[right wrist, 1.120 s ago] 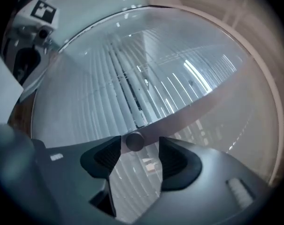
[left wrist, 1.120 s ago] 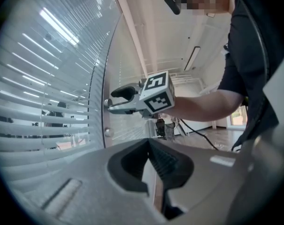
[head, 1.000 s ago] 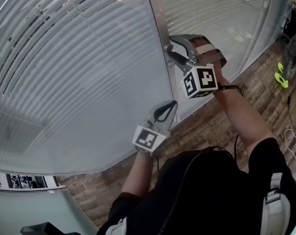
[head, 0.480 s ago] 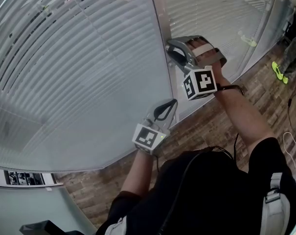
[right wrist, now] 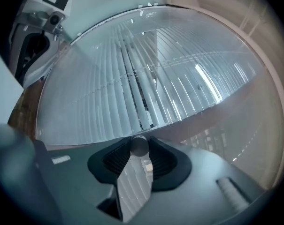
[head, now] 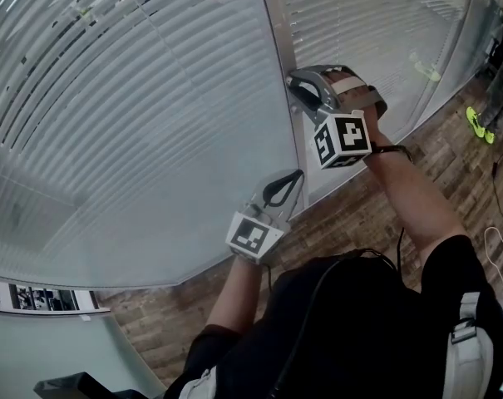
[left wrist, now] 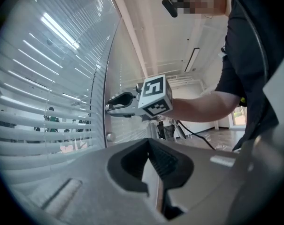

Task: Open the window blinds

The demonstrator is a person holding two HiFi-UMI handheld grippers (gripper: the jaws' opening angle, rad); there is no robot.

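Grey slatted blinds (head: 135, 123) hang behind curved glass, split by a metal post (head: 276, 32). My right gripper (head: 294, 86) is up against that post. In the right gripper view its jaws are closing on a small round blind knob (right wrist: 139, 146), which sits between the pad tips and touches both, with the slats (right wrist: 132, 78) beyond. The left gripper (head: 283, 188) hangs lower, near the glass, shut with nothing between its pads (left wrist: 167, 165). The left gripper view shows the right gripper (left wrist: 109, 108) from the side at the post.
A second small round knob (left wrist: 110, 136) sits on the post below the right gripper. A brick-patterned floor (head: 451, 131) runs along the foot of the glass. A person in bright shoes (head: 475, 123) stands at far right, and cables (head: 496, 239) lie on the floor.
The right gripper's jaws have drawn in from wide open round the knob on the post. Both hands have stayed where they were.
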